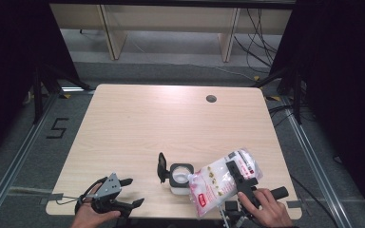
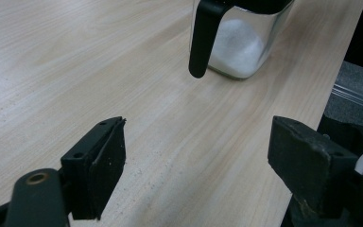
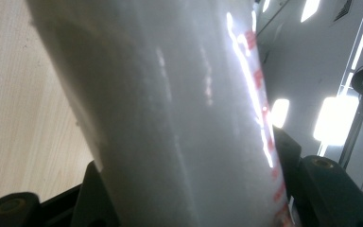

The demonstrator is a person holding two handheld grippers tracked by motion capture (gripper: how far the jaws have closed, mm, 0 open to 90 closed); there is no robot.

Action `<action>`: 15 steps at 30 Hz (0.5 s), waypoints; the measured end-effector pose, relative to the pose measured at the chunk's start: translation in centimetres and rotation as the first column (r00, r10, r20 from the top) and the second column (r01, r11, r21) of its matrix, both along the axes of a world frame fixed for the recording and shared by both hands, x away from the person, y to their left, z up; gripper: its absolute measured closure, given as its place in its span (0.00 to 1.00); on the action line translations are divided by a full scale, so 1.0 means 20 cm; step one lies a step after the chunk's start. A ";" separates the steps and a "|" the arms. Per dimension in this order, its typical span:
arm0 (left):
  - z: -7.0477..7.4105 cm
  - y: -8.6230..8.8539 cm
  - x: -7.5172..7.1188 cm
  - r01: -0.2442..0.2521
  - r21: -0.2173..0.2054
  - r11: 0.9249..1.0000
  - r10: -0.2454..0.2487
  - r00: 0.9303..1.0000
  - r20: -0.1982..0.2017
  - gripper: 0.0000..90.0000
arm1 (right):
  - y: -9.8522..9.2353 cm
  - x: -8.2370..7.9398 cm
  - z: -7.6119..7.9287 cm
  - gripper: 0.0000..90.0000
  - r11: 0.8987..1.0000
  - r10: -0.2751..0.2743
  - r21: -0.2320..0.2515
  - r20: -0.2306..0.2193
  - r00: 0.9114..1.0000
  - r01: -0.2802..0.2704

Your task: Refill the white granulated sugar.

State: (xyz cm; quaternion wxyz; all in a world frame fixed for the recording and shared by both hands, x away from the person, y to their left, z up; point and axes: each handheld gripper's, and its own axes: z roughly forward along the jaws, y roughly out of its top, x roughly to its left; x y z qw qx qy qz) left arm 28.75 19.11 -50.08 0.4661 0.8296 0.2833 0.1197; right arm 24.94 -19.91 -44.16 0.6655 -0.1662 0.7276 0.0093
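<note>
A pale wood table (image 1: 138, 128) stands on a grey floor between dark curtains, with cabinet legs beyond its far edge and a small round port near that edge, well ahead of both claws. The right claw (image 1: 240, 176), held by a hand at the near right corner, is clenched on a clear bag (image 1: 223, 183) of white grains with red print; in the right gripper view the bag (image 3: 170, 113) sits between the two black jaws, pressed on both sides. The bag is tilted, its lower end hanging off the near edge and its upper corner leaning out over the jar (image 1: 179, 178) just left of the claw. The jar is square and clear with a black collar, its black lid (image 1: 162, 167) flipped up on the side away from the claw, and white grains already lie inside. Further left, well apart, the left claw (image 1: 129, 192) rests near the table's front edge, released, nothing between its jaws; from its own view the jar (image 2: 238, 45) stands ahead and to the right, the open lid (image 2: 203, 38) hanging down its near side. Judgement: the step in hand is pouring from bag to jar, with the jar partly filled. The next move calls for keeping the bag's open corner directly over the mouth and tipping gently; a slipped grip or overshoot would scatter grains on the table. The left claw is placed to steady the jar or close its lid.
</note>
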 end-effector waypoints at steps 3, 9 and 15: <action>0.00 0.00 0.00 0.002 0.005 1.000 -0.002 1.000 0.001 0.22 | 0.00 0.00 0.00 0.54 1.000 0.009 -0.018 0.007 1.000 -0.009; 0.00 0.00 0.00 -0.004 0.001 1.000 0.004 1.000 -0.002 0.22 | 0.00 0.00 0.00 0.54 1.000 0.002 -0.009 0.002 1.000 -0.001; 0.00 0.00 0.00 -0.007 -0.001 1.000 0.007 1.000 -0.007 0.22 | 0.00 0.00 0.00 0.54 1.000 0.000 -0.008 -0.001 1.000 0.000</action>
